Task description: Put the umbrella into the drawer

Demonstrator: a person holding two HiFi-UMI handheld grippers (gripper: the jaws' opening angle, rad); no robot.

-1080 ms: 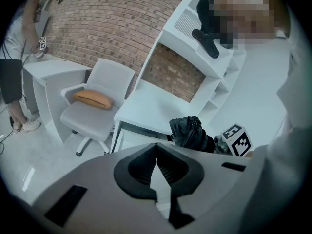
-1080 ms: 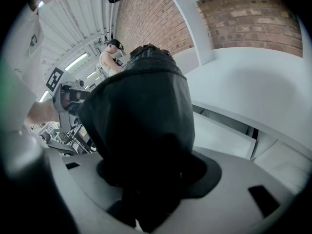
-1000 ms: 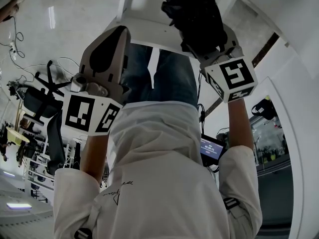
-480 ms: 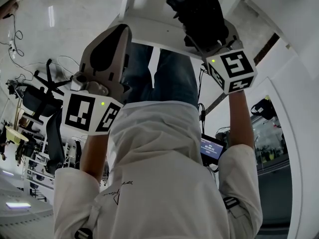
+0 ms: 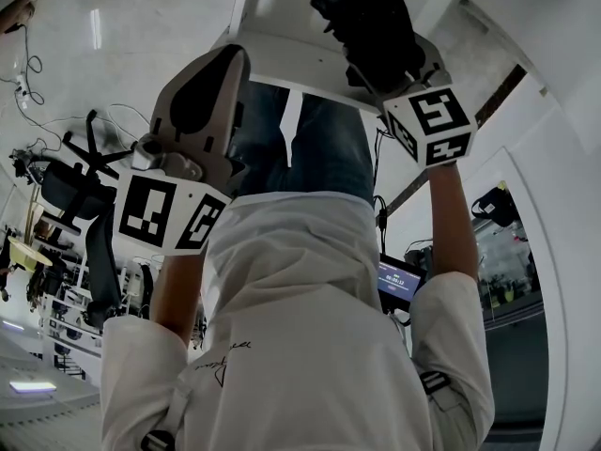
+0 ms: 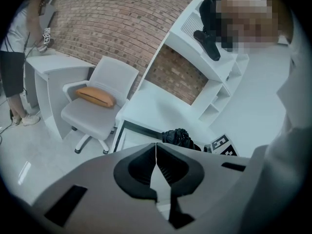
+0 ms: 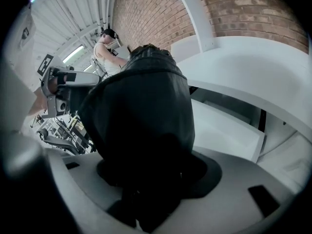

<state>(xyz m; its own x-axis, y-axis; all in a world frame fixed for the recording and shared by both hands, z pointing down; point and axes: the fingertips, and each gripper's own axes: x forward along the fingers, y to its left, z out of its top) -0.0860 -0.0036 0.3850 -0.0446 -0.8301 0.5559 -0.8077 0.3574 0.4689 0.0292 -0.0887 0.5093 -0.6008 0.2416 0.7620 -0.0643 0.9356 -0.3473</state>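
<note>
Left gripper (image 6: 156, 150): jaws pressed together with nothing between them; in the head view it is held at the left, near the drawer's front.
Right gripper (image 5: 392, 81): pinching the umbrella, whose black folds fill the space between the jaws and hide the pads.
Umbrella (image 7: 141, 106): black, folded into a crumpled bundle, sticking out forward from the right gripper. In the head view it lies over the open drawer; the left gripper view shows it at the drawer's right end. Whether it touches the drawer's floor I cannot tell.
Drawer (image 5: 291, 69): white, pulled out from under the desk, its inside bare where it shows.
Desk (image 6: 161, 106): white top against a brick wall (image 6: 107, 23), with white shelves (image 6: 214, 72) above it at the right.
Chair (image 6: 95, 113): white, just left of the desk, with an orange cushion (image 6: 95, 96) on the seat.
Person: white shirt (image 5: 291, 327) fills the lower head view; both forearms reach up to the grippers.
Screen (image 5: 399, 282): small and lit, beside the right arm.
Far left, left gripper view: another person (image 6: 12, 57) stands by a white counter.
</note>
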